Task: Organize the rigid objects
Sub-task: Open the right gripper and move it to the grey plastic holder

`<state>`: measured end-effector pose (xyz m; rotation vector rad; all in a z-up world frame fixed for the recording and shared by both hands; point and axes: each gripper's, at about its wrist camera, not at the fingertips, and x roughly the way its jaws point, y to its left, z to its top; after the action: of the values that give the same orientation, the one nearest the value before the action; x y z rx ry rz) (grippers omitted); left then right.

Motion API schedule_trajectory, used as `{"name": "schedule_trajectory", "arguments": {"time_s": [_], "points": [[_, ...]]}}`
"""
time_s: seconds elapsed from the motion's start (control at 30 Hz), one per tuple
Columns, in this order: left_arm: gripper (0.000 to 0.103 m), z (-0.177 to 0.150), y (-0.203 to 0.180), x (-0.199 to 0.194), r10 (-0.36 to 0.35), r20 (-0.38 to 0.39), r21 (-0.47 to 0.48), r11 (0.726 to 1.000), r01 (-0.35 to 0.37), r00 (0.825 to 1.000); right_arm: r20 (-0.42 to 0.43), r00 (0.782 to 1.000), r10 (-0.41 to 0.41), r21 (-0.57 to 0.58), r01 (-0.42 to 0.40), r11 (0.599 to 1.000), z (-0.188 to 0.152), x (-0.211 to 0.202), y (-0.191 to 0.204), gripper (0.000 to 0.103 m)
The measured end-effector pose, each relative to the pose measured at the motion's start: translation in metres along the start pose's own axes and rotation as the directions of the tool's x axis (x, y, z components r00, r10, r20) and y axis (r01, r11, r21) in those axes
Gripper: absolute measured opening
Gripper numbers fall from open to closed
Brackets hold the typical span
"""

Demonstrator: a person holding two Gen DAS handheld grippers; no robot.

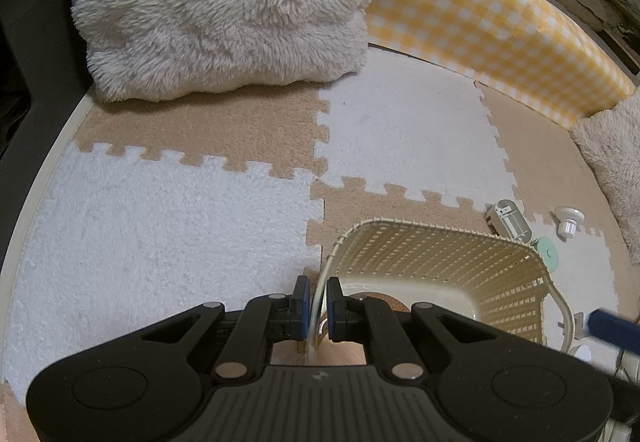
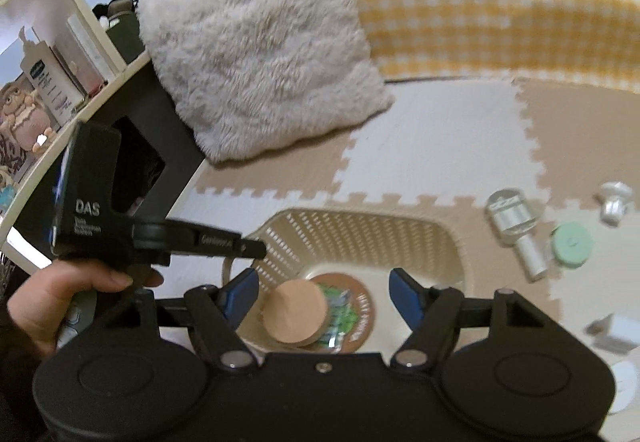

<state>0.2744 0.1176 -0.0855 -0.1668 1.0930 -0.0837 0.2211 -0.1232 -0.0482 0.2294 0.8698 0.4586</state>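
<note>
- Right wrist view: your right gripper (image 2: pixel 322 294) hangs with its blue-padded jaws spread wide and nothing between them, directly over the cream perforated plastic basket (image 2: pixel 360 234).
- Already in the basket lie a round tan cork coaster (image 2: pixel 294 316) and, partly under it, a brown-rimmed printed round disc (image 2: pixel 352 306).
- Still out on the beige-and-white foam puzzle mat (image 2: pixel 432 146), off to this gripper's right and a little ahead: a clear cylindrical plastic bottle with a white neck (image 2: pixel 514 228), a mint-green round lid (image 2: pixel 572 244) just beside it, and a small white knob-shaped cap (image 2: pixel 614 202) farther out.
- The bottle's long axis runs diagonally, neck toward you and to the right, so you would likely turn the jaws across that line.
- Left wrist view: your left gripper (image 1: pixel 317 300) is clenched on the basket's thin rim, steadying it.
- Judgement: the right hand is free and nearer those loose pieces, so the reach should be its job.
</note>
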Motion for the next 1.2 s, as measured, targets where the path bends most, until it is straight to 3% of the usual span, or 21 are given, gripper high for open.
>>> {"name": "schedule_trajectory", "arguments": {"time_s": [0.43, 0.67, 0.97, 1.2], "points": [[0.008, 0.000, 0.000, 0.000, 0.001, 0.000, 0.003, 1.000, -0.001, 1.000, 0.079, 0.983, -0.168, -0.050, 0.172, 0.984, 0.014, -0.026, -0.049, 0.101], [0.008, 0.001, 0.000, 0.000, 0.003, 0.000, 0.005, 1.000, -0.003, 1.000, 0.088, 0.965, -0.246, -0.072, 0.252, 0.965, 0.015, -0.014, -0.076, 0.103], [0.008, 0.001, 0.000, -0.001, 0.003, 0.000, 0.009, 1.000, -0.003, 1.000, 0.084, 0.953, -0.290, -0.038, 0.293, 0.955, 0.011, 0.018, -0.124, 0.103], [0.008, 0.001, -0.001, -0.001, 0.004, -0.002, 0.016, 1.000, -0.004, 1.000, 0.103, 0.934, -0.343, -0.094, 0.353, 0.931, 0.008, 0.052, -0.146, 0.103]]}}
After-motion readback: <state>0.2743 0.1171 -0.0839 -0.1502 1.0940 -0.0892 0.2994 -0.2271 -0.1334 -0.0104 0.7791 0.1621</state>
